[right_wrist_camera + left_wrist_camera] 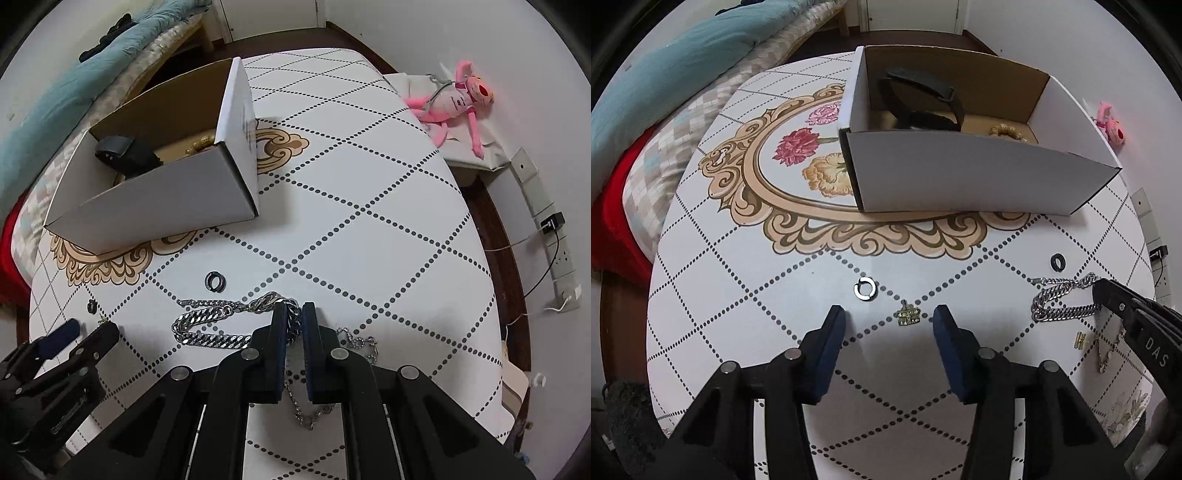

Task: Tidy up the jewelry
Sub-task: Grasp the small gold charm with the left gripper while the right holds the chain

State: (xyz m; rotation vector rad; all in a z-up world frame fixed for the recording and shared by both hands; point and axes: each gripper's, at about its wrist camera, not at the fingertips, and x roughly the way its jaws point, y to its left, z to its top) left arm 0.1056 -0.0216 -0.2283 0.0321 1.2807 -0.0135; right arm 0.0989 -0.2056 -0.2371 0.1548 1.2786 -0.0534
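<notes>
Right wrist view: my right gripper [293, 314] is pinched on the silver curb chain [207, 338] lying on the table [369, 229], short of the box [155, 199]. Left gripper [889, 319] gapes around a gold charm [908, 316]. A shallow bite could drop the chain mid-lift.

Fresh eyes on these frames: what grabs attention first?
The right gripper shut on the silver chain, near the table's front edge. Behind it, the open cardboard box sits on the floral medallion. The left gripper hangs open around a small gold charm.
</notes>
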